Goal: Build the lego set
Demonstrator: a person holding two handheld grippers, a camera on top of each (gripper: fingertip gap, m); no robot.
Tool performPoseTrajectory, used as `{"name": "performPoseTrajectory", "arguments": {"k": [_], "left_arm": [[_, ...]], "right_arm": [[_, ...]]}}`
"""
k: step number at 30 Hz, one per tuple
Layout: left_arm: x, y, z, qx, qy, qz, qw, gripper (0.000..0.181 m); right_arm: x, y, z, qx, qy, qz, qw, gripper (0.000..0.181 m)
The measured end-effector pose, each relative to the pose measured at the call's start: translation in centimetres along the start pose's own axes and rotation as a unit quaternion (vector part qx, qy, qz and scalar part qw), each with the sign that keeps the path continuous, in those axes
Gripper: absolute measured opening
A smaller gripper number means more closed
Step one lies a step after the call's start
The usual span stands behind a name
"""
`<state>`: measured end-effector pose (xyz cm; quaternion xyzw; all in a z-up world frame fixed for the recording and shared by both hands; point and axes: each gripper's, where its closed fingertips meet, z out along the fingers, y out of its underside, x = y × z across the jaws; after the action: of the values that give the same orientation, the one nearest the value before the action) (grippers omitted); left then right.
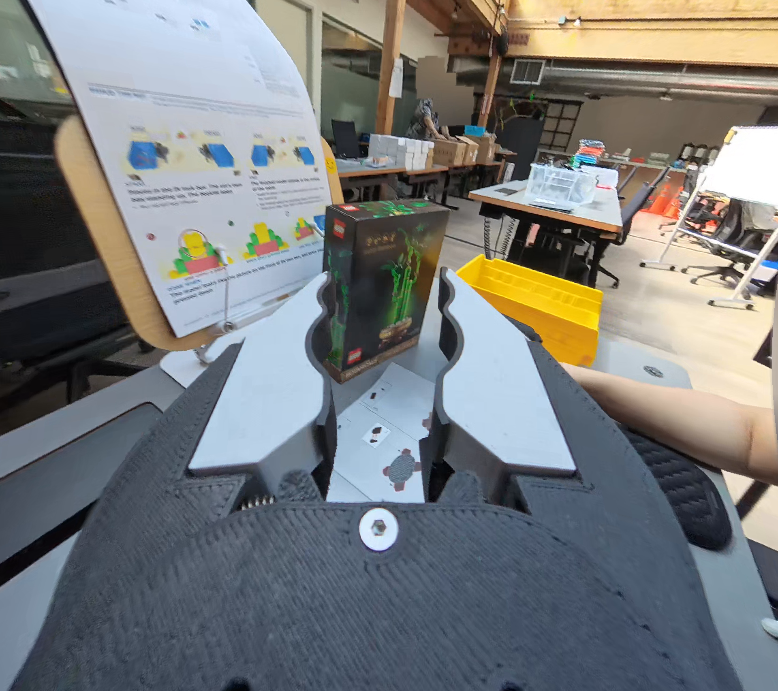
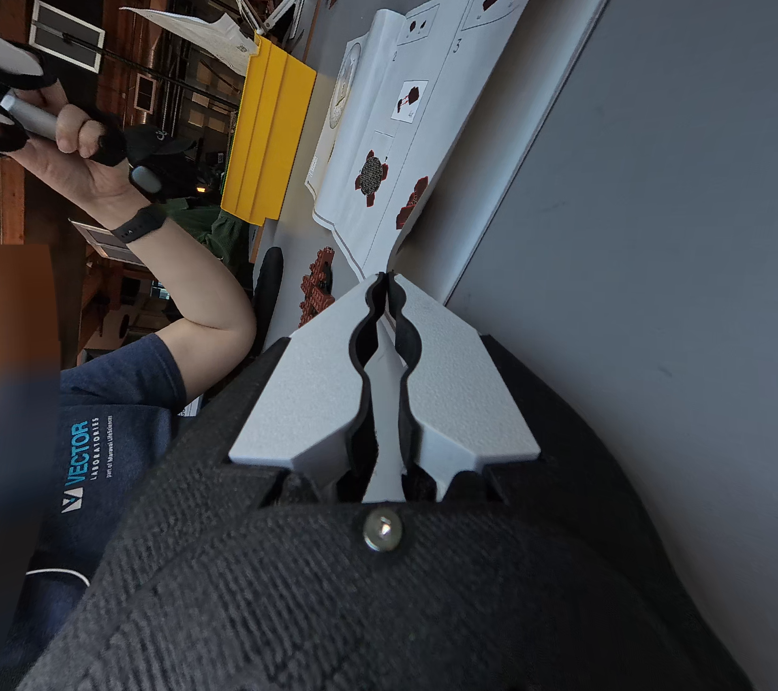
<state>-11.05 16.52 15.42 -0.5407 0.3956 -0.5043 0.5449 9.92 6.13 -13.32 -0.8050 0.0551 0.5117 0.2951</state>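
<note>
My left gripper is open and empty, held above the grey table. The dark lego box stands upright just beyond its fingertips. The open instruction booklet lies below, between the fingers. In the right wrist view, which is turned sideways, my right gripper is shut on the near edge of a booklet page, which curls up off the table. A reddish-brown lego assembly lies on the table beside the right gripper's fingers.
A yellow bin stands right of the box and also shows in the right wrist view. A wooden stand with a printed sheet rises at the left. A person's forearm crosses the right side. Tip to tip, the grippers are about 35 cm apart.
</note>
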Motion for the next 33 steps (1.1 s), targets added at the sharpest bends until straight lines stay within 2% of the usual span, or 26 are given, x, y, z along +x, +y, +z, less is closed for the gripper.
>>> {"name": "performPoseTrajectory", "arguments": {"k": [4, 8, 18, 33], "left_arm": [[-0.9, -3.2, -3.4, 0.057, -0.035, 0.026, 0.997, 0.046], [-1.0, -4.5, -4.7, 0.088, -0.029, 0.01, 0.996, 0.044], [-2.2, -4.6, -5.2, 0.096, -0.008, -0.037, 0.995, 0.043], [-2.4, -5.2, -6.0, 0.1, -0.004, -0.044, 0.994, 0.041]], "right_arm": [[0.1, 0.1, 0.0, -0.002, 0.006, -0.008, 1.0, 0.0], [-0.1, 0.0, 0.0, 0.002, 0.001, -0.011, 1.0, 0.0], [-0.2, -0.1, -0.1, 0.008, -0.004, -0.016, 1.0, 0.0], [-0.4, 0.1, -0.1, 0.009, 0.002, -0.043, 0.999, 0.0]]}}
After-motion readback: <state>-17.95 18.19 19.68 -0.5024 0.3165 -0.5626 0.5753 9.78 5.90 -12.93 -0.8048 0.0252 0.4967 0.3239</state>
